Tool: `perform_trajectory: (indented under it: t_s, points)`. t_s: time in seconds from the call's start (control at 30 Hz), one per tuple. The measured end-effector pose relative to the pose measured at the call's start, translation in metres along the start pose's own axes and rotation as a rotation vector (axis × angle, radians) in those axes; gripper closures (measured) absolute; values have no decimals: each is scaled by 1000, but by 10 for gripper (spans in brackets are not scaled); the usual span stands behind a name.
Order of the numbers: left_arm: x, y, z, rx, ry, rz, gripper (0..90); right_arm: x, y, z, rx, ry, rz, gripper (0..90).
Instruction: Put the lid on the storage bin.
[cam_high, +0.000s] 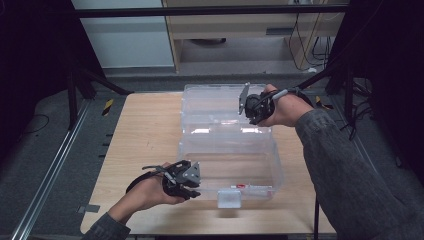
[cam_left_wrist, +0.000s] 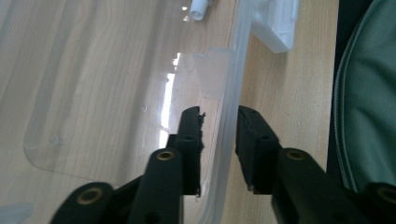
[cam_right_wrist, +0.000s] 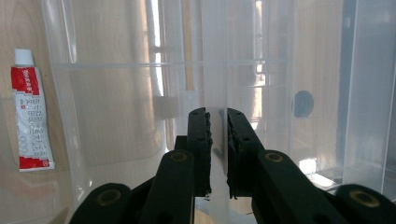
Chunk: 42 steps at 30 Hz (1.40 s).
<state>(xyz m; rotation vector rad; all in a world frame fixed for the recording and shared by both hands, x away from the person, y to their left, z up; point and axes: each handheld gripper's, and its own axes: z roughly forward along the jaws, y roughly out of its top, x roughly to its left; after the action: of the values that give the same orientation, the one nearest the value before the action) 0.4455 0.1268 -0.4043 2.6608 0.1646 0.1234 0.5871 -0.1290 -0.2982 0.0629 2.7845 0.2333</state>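
Observation:
A clear plastic storage box (cam_high: 272, 165) stands on the wooden table with its clear lid (cam_high: 210, 102) swung back behind it. My right gripper (cam_high: 255, 118) (cam_right_wrist: 217, 114) is shut on an edge of the lid (cam_right_wrist: 215, 70), which shows as a thin clear panel pinched between the jaws. My left gripper (cam_high: 196, 193) (cam_left_wrist: 219, 114) is open at the box's near left corner. Its jaws straddle the box's front wall (cam_left_wrist: 231, 88), one inside and one outside. A red and white tube (cam_high: 245, 186) (cam_right_wrist: 30, 112) lies on the box's floor.
A white latch (cam_high: 229, 198) (cam_left_wrist: 280, 23) hangs on the box's front wall, to the right of my left gripper. The wooden table (cam_high: 145, 135) is bare left of the box. Dark frame bars and cables stand beyond the table's far edge.

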Motion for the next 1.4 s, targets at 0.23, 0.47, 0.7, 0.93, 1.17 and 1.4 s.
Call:
perform_trajectory:
  t_s: [0.23, 0.47, 0.7, 0.93, 1.17, 1.4]
  points:
    - [0, 0, 0, -9, -15, 7, 822, 0, 3, -1, 2, 15, -2, 843]
    - [1, -1, 0, -22, -15, -28, 819, 1, 6, -3, 2, 34, 2, 862]
    - [2, 0, 0, -15, -19, -38, 819, 8, 9, -8, 0, 24, -6, 869]
    - [2, 1, 1, -10, -1, -49, 815, 10, 10, -11, -3, 27, -12, 874]
    - [2, 2, 2, -10, 10, -47, 815, 17, 13, -16, -7, 14, -29, 877]
    - [3, 3, 2, -10, 19, -50, 813, 25, 13, -20, -26, -9, -40, 876]
